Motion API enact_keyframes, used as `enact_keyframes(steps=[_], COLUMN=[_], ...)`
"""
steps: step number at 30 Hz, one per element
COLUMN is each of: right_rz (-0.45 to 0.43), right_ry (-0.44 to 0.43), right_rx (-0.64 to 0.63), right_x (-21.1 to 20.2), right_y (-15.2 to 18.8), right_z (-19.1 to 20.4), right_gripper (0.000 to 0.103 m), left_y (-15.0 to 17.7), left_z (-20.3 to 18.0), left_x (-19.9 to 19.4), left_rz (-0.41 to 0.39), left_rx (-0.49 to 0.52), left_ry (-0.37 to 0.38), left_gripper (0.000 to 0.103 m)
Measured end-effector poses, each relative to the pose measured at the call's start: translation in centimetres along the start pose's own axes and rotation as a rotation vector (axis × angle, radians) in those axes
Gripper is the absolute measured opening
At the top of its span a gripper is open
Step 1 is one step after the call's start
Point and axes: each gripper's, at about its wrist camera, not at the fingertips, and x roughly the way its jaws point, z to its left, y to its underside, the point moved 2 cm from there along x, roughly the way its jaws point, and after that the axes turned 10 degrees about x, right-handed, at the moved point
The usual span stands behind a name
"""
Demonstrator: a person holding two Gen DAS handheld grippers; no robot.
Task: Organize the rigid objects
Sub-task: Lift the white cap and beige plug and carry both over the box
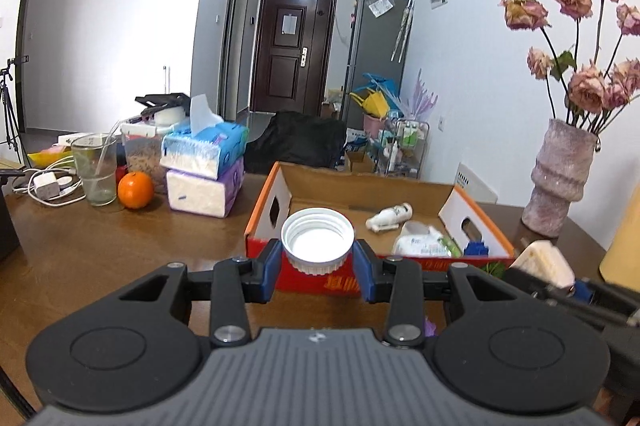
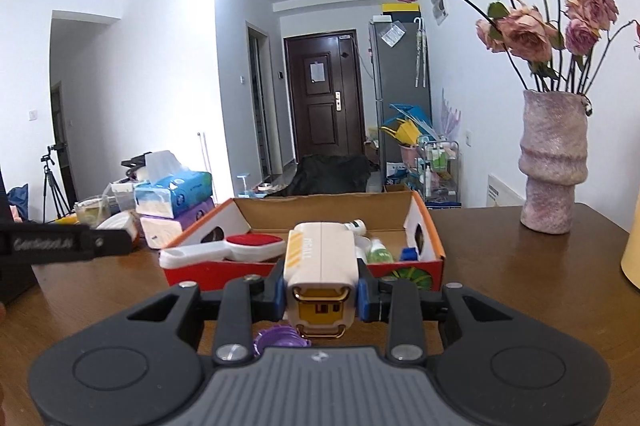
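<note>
My left gripper (image 1: 318, 258) is shut on a white screw cap (image 1: 317, 239), open side up, held just before the near wall of an orange and red cardboard box (image 1: 404, 186). In the box lie a white bottle (image 1: 390, 216), a white packet (image 1: 420, 242) and a blue item (image 1: 477, 249). My right gripper (image 2: 321, 292) is shut on a cream and yellow blocky device (image 2: 321, 266), held before the same box (image 2: 332, 204), which also holds a red-padded white brush (image 2: 228, 244) and a green bottle (image 2: 378, 252). The right gripper also shows in the left wrist view (image 1: 560, 276).
On the brown table (image 1: 120, 246) stand stacked tissue packs (image 1: 204, 166), an orange (image 1: 135, 189), a glass (image 1: 95, 168) and cables at the left. A pink vase of dried roses (image 1: 558, 178) stands at the right. A purple cap (image 2: 280, 338) lies under the right gripper.
</note>
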Motion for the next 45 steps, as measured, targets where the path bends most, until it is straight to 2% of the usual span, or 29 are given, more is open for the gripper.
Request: enact_keyframes(steps=[18,45], right_rz=[-0.015,0.011], right_ry=[-0.004,0.029], right_rx=[-0.020,-0.033], right_x=[3.7,11.1], right_y=[-1.4,-2.8], right_z=[1.0,-0.3], right_gripper=[0.031,0.031], left_y=[-2.8,-5.2], left_z=[0.0,0.0], left_x=[4.0,12.1], left_rz=[-0.028,0.012], left_rx=[-0.036,-0.005], left_ry=[-0.008,-0.015], left_gripper=[0.039,0.039])
